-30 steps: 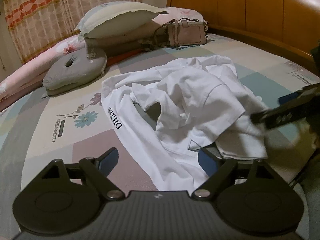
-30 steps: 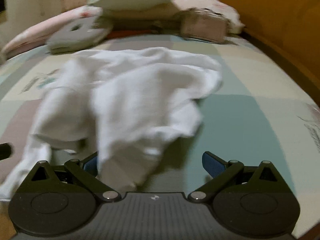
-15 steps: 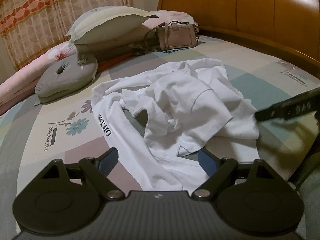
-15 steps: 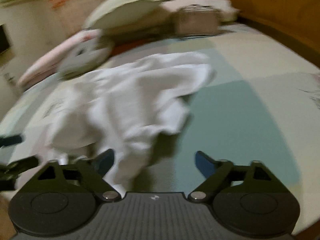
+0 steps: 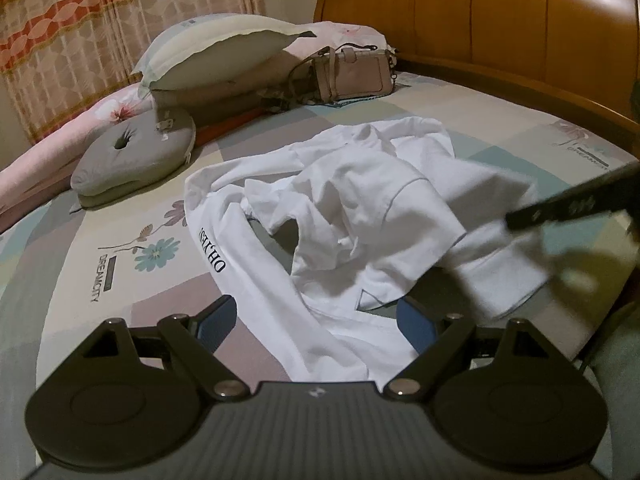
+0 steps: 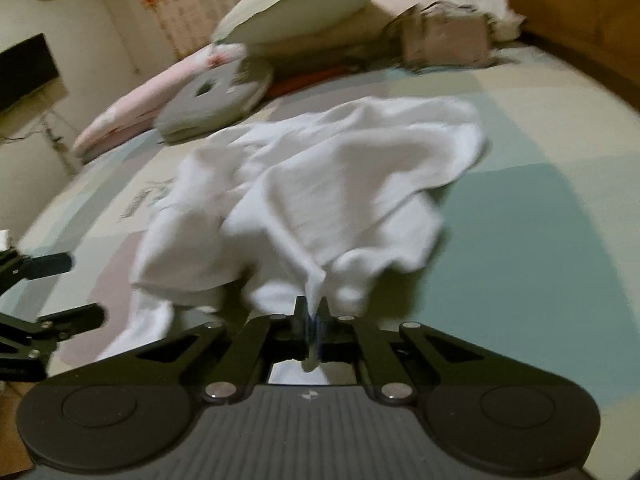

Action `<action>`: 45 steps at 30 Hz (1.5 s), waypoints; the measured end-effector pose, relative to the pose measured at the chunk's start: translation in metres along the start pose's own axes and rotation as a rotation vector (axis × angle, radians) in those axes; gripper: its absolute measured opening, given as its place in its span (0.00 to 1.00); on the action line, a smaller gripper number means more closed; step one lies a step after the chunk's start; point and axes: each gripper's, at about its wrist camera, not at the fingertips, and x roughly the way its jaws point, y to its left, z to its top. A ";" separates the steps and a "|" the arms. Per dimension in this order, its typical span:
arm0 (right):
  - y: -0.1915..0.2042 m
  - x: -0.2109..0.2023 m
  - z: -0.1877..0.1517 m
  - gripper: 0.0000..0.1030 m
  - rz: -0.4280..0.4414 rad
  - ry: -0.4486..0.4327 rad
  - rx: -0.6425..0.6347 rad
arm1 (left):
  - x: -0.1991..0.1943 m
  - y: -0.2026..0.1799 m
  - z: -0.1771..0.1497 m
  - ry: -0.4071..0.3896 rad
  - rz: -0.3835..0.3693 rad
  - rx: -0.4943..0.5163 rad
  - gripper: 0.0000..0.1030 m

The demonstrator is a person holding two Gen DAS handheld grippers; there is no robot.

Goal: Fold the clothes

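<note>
While the white shirt (image 5: 352, 216) lies crumpled near the middle of the bed (image 5: 520, 136), on a patchwork sheet printed with flowers, the right gripper (image 6: 311, 320) has its fingers pressed together on a fold of the shirt's near edge, and the cloth rises in a small pinched ridge just ahead of the tips. The right wrist view is blurred, so finer detail of the fabric there is hard to read. The left gripper (image 5: 316, 316) has its blue-padded fingers (image 5: 216, 316) spread wide, with a strip of the shirt running between them toward the camera; I cannot tell whether either pad touches the cloth. Black lettering shows on one band of the shirt, on its left side in the left wrist view. In that same view the right gripper enters from the right edge as a dark bar over the shirt's right part. Beyond the shirt, toward the wooden headboard (image 5: 500, 16), sit a grey cushion (image 5: 136, 156) with a hole in it, a pale green pillow (image 5: 216, 52) stacked on pink bedding, and a pinkish handbag (image 5: 352, 76). A patterned curtain (image 5: 72, 28) hangs behind on the left.
</note>
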 end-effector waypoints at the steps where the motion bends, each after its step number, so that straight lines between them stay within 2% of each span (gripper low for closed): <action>1: -0.008 -0.004 0.004 0.05 -0.030 -0.006 0.003 | 0.001 -0.001 0.000 0.001 -0.002 0.000 0.85; 7: -0.063 -0.026 0.026 0.05 -0.244 -0.004 -0.001 | 0.005 -0.006 0.000 0.004 -0.018 0.011 0.85; 19: -0.174 -0.026 0.066 0.04 -0.506 0.081 0.043 | 0.013 -0.015 0.002 0.031 -0.013 0.030 0.85; 27: -0.242 -0.033 0.096 0.04 -0.649 0.076 0.165 | 0.017 -0.016 0.002 0.052 0.003 0.039 0.85; 31: -0.272 -0.033 0.100 0.07 -0.707 0.062 0.247 | 0.021 -0.016 0.003 0.063 0.011 0.035 0.85; 35: -0.276 -0.038 0.088 0.20 -0.666 0.045 0.288 | 0.023 -0.020 0.003 0.064 0.007 0.045 0.85; 36: -0.276 -0.039 0.085 0.30 -0.655 0.041 0.297 | 0.023 -0.021 0.004 0.064 0.005 0.048 0.85; 38: -0.278 -0.041 0.078 0.37 -0.632 0.032 0.317 | 0.024 -0.022 0.005 0.065 0.004 0.054 0.85; 42: -0.273 -0.056 0.056 0.45 -0.594 -0.011 0.362 | 0.025 -0.024 0.005 0.065 0.000 0.053 0.85; 45: -0.274 -0.058 0.031 0.46 -0.594 -0.018 0.411 | 0.028 -0.027 0.004 0.071 -0.007 0.058 0.85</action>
